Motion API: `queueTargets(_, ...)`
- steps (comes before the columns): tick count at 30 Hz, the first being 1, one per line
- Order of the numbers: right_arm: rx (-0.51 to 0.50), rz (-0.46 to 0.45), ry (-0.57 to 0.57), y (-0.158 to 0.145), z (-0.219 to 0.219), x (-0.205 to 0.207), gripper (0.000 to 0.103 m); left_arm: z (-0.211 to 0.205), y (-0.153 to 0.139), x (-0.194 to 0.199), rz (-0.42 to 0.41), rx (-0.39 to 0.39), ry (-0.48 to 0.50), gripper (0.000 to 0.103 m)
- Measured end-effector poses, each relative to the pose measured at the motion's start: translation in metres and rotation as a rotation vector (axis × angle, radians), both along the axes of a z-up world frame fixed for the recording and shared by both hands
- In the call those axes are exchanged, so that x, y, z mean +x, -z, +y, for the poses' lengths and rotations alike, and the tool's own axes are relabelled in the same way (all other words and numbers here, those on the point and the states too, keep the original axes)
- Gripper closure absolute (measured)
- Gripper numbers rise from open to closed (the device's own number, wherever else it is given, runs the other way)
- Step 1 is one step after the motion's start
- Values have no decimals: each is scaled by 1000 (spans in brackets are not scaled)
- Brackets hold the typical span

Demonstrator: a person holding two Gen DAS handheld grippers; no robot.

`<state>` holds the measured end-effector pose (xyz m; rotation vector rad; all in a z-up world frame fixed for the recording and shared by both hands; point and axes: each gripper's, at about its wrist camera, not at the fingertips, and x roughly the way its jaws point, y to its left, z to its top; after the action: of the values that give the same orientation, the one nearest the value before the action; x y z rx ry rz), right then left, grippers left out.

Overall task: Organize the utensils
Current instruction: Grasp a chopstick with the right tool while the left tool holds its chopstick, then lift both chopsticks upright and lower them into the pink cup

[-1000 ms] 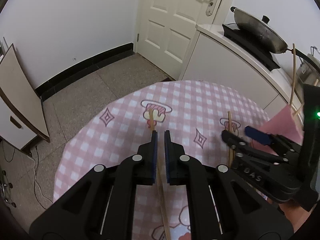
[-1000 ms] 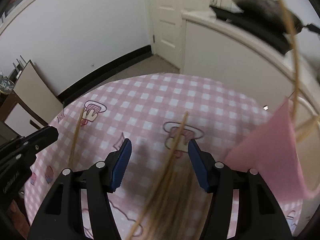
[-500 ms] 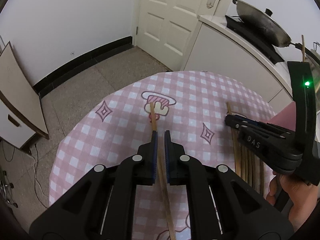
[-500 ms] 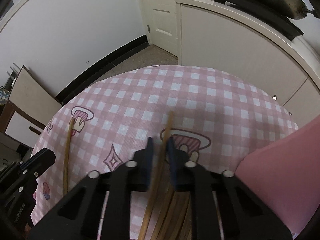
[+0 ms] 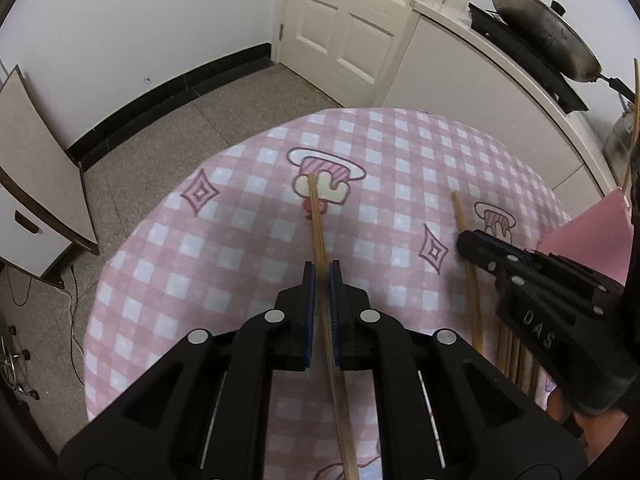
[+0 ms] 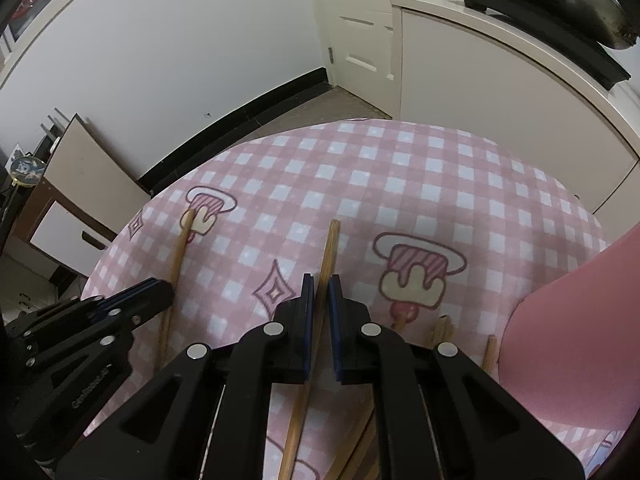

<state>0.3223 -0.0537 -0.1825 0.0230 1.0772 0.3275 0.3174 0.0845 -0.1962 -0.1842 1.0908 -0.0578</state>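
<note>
My left gripper (image 5: 322, 270) is shut on a wooden chopstick (image 5: 317, 208) that points forward over the pink checked tablecloth (image 5: 248, 216). My right gripper (image 6: 321, 280) is shut on another chopstick (image 6: 330, 248). The right gripper also shows in the left wrist view (image 5: 480, 246), close to the right of the left one, and the left gripper shows in the right wrist view (image 6: 156, 292) at the left. Several more chopsticks (image 5: 516, 364) lie bundled on the cloth under the right gripper. A pink holder (image 6: 576, 340) stands at the right.
The round table's far edge (image 6: 360, 122) drops to a stone floor. A white counter (image 5: 500, 80) with a lidded wok (image 5: 540, 28) stands behind at the right. A door (image 5: 352, 20) is at the back, and a board leans on a cabinet (image 5: 32, 168) at the left.
My right gripper has closed from wide open onto a chopstick in the bundle and moved down to the table. My left gripper has stayed shut on its chopstick.
</note>
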Motion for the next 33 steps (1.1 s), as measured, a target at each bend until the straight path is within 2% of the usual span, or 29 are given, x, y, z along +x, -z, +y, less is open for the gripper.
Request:
queueTargets(7, 11, -2, -25, -4, 3, -7, 97, 0, 2, 3, 17, -5, -8, 95)
queueTargets(13, 22, -18, -46, -8, 7, -14, 97, -8, 3, 5, -23, 58, 11, 95)
queueTargets(18, 49, -47, -70, -20, 13, -25, 97, -1, -7, -5, -60, -19, 3, 97)
queueTargets(22, 85, -83, -82, -41, 8, -37, 98, -3, -40, -24, -140, -63, 11, 97)
queueTargets(27, 128, -158, -91, -80, -9, -58, 98, -13, -95, -57, -266, -87, 32, 98)
queueTargets(33, 162, -260, -94, -125, -37, -93, 98, -37, -139, -94, -379, -108, 64, 98)
